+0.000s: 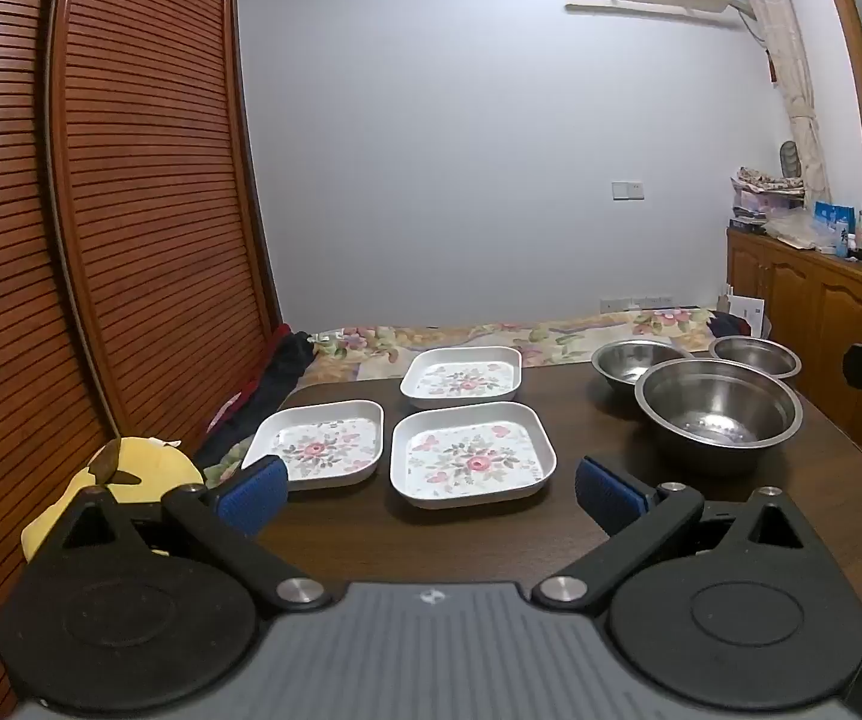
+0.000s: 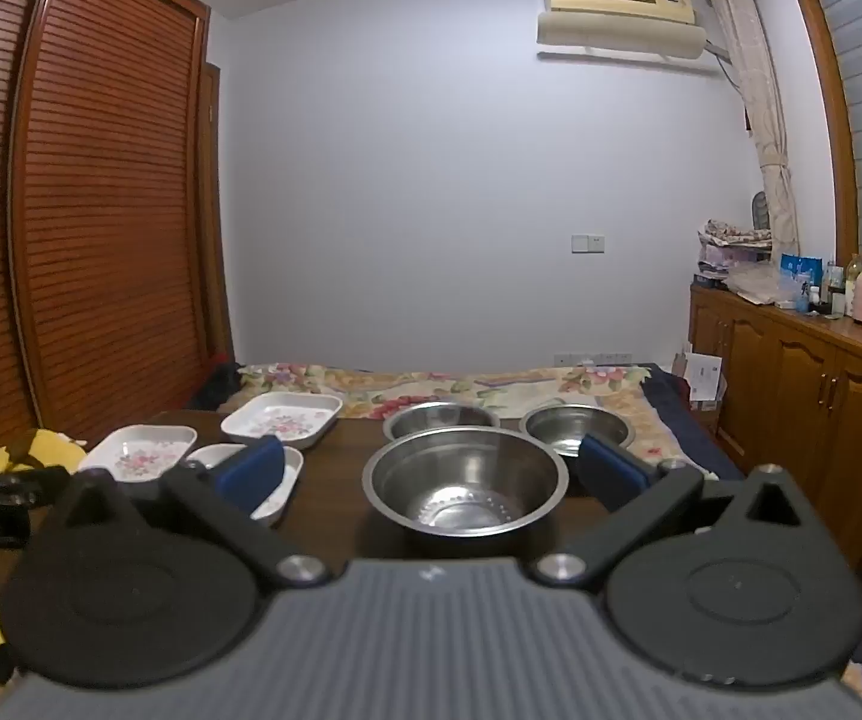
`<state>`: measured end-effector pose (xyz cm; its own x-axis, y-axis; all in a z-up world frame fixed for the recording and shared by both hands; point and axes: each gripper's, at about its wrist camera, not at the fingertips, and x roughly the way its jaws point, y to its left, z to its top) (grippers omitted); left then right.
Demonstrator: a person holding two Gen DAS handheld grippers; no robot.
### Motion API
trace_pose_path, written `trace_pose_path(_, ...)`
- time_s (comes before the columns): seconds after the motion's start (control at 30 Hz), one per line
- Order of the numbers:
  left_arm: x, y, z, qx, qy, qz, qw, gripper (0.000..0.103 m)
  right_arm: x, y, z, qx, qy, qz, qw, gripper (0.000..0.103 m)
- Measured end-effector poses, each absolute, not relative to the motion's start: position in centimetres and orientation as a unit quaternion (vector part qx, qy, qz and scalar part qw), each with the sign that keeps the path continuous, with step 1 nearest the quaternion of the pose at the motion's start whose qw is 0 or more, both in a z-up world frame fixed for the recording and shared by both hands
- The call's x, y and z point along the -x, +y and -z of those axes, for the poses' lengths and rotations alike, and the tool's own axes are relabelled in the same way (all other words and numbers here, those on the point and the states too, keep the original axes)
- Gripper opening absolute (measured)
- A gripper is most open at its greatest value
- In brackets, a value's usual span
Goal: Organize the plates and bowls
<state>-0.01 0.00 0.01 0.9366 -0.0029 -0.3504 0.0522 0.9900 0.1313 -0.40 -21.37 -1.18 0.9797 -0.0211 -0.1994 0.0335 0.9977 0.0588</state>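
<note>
I read the task as not yet begun: nothing is stacked or nested, and every piece sits singly on the table point(image 1: 371, 540).

Plates. Three square floral plates lie flat on the left half of the table. The near plate point(image 1: 472, 455) is straight ahead of the left gripper point(image 1: 428, 495). The left plate point(image 1: 320, 443) sits just beside it, apart. The far plate point(image 1: 462, 376) sits behind the near one, with a narrow gap between them. None overlaps another.

Bowls. Three steel bowls stand upright on the right half. The big bowl point(image 2: 466, 480) is directly ahead of the right gripper point(image 2: 431, 474). The two smaller ones, the middle bowl point(image 2: 440, 418) and the right bowl point(image 2: 575, 427), stand behind it, close to its rim; I cannot tell whether they touch it.

Grippers. Both tongs are spread to full width and hold nothing. I see each pair of blue pads clear of the tableware, short of the near plate and the big bowl respectively.

Remaining work, as I judge it: all of it. The plates need gathering into one stack, and the bowls need nesting, presumably the smaller into the big one. Each gripper is already lined up with its own group.
</note>
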Motion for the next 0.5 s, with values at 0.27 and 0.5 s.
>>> trace_pose_path(0.27, -0.01, 0.00, 0.00, -0.070, 0.177, 0.013, 0.982, 0.103, 0.49, -21.45, 1.25, -0.032, 0.104, 0.014, 0.994, 0.103)
trace_pose_path(0.5, 0.01, 0.01, -0.01, -0.070, 0.176, 0.013, 0.982, 0.103, 0.34, -21.73, 1.58, -0.033, 0.107, 0.014, 0.994, 0.103)
